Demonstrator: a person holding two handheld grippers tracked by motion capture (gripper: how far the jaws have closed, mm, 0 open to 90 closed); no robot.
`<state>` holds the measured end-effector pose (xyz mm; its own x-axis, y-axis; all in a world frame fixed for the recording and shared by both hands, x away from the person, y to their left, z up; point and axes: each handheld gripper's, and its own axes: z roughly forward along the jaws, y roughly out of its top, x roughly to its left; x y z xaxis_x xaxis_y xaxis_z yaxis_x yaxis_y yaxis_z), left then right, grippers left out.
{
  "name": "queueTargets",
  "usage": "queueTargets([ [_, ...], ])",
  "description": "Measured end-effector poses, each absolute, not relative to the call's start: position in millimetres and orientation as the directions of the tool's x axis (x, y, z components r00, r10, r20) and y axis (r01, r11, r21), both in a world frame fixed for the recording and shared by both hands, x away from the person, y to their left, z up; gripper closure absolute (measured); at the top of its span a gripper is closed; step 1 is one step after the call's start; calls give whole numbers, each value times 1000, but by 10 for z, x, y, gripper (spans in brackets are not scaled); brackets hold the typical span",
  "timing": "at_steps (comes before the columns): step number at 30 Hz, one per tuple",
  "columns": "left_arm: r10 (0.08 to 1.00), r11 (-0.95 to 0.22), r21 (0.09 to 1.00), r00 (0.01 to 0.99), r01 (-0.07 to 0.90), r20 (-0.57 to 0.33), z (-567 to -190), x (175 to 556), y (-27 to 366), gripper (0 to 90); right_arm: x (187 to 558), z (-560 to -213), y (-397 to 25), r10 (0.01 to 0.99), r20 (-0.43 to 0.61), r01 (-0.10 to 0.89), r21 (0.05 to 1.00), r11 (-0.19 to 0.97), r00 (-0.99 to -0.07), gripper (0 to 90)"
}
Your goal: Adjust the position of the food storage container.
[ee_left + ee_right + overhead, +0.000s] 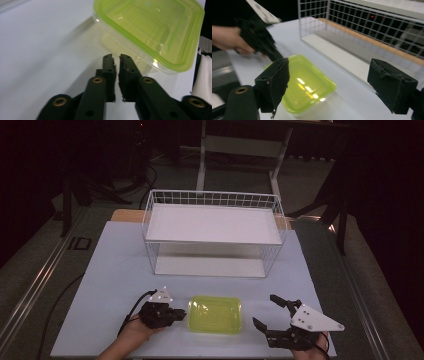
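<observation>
Container (215, 314) with green lid, lower centre of the high view, flanked by both grippers.

Left gripper (176, 313) pinched nearly closed, empty, tips just beside the box's left wall, likely to steady it. Right gripper (266, 314) spread wide, low at lower right, angled toward the lid. Wire basket (212, 231) stands behind, apart.

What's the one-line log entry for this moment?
left claw: shut, empty, beside container | right claw: open, empty | green-lidded container: on table, between claws | wire basket: behind
</observation>
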<state>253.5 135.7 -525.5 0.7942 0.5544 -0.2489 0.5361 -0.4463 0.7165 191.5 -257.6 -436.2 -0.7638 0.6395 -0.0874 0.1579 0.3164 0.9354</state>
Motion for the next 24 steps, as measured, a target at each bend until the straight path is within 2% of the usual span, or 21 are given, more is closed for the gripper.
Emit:
queueTargets([
  [2, 560, -424, 733, 790, 532, -249, -5189, 2509, 1427, 745, 1927, -4370, -2582, 641, -56, 182, 936, 300, -766, 192],
  [6, 555, -394, 757, 792, 521, -255, -5065, 2449, 1538, 521, 1932, -4356, -2588, 628, -49, 167, 945, 280, -777, 201],
  [11, 555, -376, 764, 787, 525, -268, -4954, 2372, 1603, 112, 1933, -4366, -2539, 630, -76, 169, 932, 320, -773, 176],
  [13, 564, -342, 783, 780, 519, -270, -4914, 2342, 1638, 107, 1943, -4381, -2524, 630, -68, 177, 931, 319, -774, 158],
  [17, 582, -326, 825, 786, 462, -209, -4840, 2254, 1637, 84, 1983, -4414, -2517, 621, -25, 217, 925, 311, -783, 141],
  [21, 583, -317, 835, 787, 449, -202, -4785, 2197, 1567, 26, 1986, -4438, -2478, 635, -23, 240, 915, 325, -772, 124],
  [24, 567, -309, 836, 794, 454, -222, -4749, 2175, 1516, 27, 1998, -4446, -2468, 619, 44, 276, 918, 285, -784, 124],
])
